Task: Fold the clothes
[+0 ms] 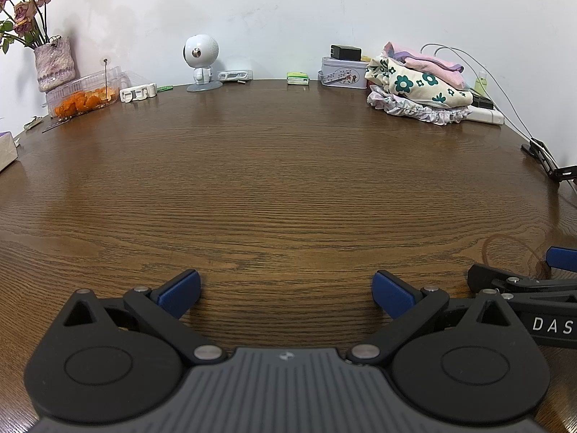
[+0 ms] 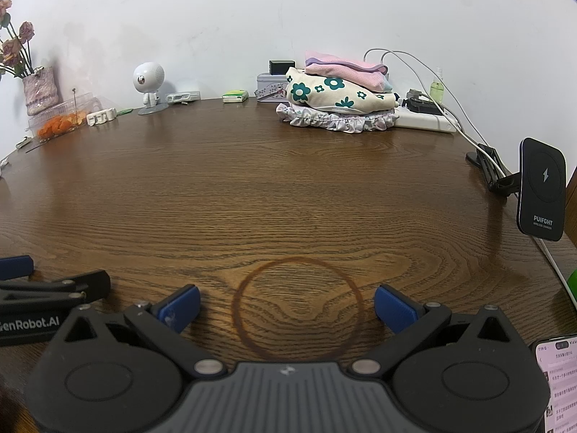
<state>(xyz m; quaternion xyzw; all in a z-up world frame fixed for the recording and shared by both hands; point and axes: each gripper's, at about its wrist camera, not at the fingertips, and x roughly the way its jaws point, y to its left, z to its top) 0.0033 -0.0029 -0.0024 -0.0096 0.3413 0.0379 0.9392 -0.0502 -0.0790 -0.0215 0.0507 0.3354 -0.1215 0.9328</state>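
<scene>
Both our grippers, left gripper [image 1: 286, 288] and right gripper [image 2: 287, 305], sit low over the bare wooden table [image 1: 288, 180] with blue pads spread wide, nothing in them. The stack of clothes [image 2: 339, 99] is way back by the wall, right of centre. We'd reach in with the right, pinch only the pink top piece [image 2: 346, 66], and lift slow so the stack doesn't topple.

Home, wooden table [image 1: 288, 180], dried roses [image 1: 25, 7], folded clothes [image 2: 339, 97]
</scene>
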